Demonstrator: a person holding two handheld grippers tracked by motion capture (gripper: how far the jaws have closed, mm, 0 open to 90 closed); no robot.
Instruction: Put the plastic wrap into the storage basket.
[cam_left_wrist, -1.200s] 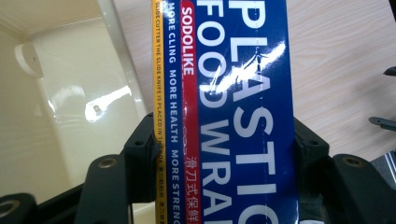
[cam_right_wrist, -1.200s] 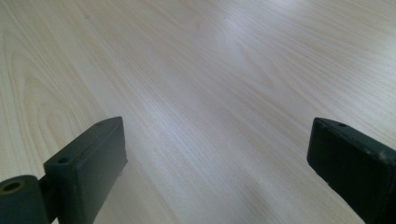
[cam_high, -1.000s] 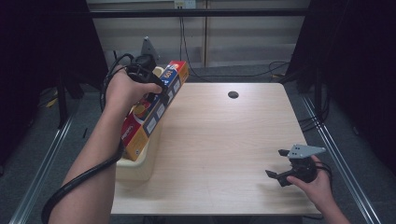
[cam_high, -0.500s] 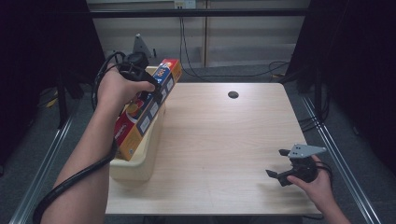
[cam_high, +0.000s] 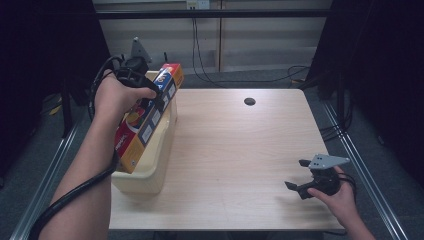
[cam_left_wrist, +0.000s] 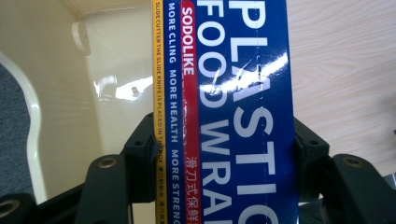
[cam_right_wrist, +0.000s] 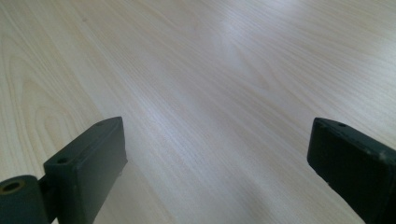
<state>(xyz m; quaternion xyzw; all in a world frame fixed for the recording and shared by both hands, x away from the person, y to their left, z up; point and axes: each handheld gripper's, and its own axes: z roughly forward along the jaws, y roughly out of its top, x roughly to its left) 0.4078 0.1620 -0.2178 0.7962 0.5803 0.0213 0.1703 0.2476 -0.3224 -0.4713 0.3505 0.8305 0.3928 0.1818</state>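
Observation:
A long plastic-wrap box (cam_high: 147, 117), blue, red and yellow, hangs tilted over a cream plastic bin (cam_high: 150, 172) at the table's left edge. My left gripper (cam_high: 150, 95) is shut on it near its upper end. In the left gripper view both black jaws press the sides of the box (cam_left_wrist: 243, 107), and the cream bin (cam_left_wrist: 74, 93) lies below and to the left. My right gripper (cam_high: 298, 175) rests low over the wooden table (cam_high: 240, 150) at the front right, jaws wide apart with bare wood (cam_right_wrist: 210, 93) between them.
A small dark round hole (cam_high: 249, 101) marks the table's far side. Metal rails (cam_high: 365, 165) run along both sides of the table, and cables (cam_high: 295, 70) lie on the floor behind it.
My left hand has carried the box to the left and swung its lower end over the cream bin. The right gripper has stayed put.

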